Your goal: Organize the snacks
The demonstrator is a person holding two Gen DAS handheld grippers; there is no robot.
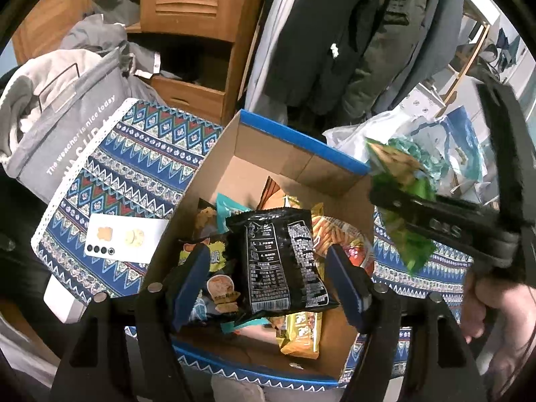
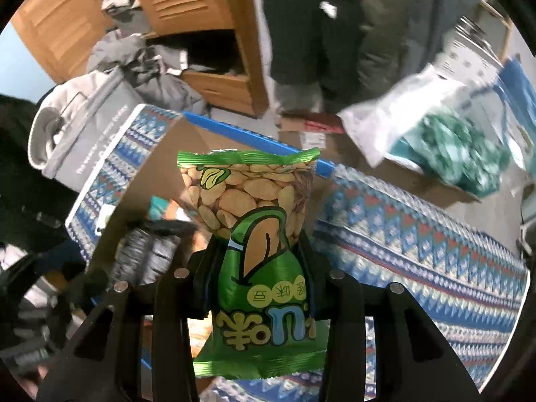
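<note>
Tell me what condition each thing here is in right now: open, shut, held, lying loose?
Right gripper: shut on the green snack packet.
Green snack packet: sealed, held up off the table.
Left gripper: open, holding nothing, hovering over the box.
Cardboard box: open at the top, holding several snacks.
Black snack packet: sealed, lying loose on top of the pile.
Phone: lying face down on the patterned cloth.

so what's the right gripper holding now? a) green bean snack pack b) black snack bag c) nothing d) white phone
a, the right gripper has its jaws closed on the green bean snack pack, while the black snack bag lies in the cardboard box.
</note>
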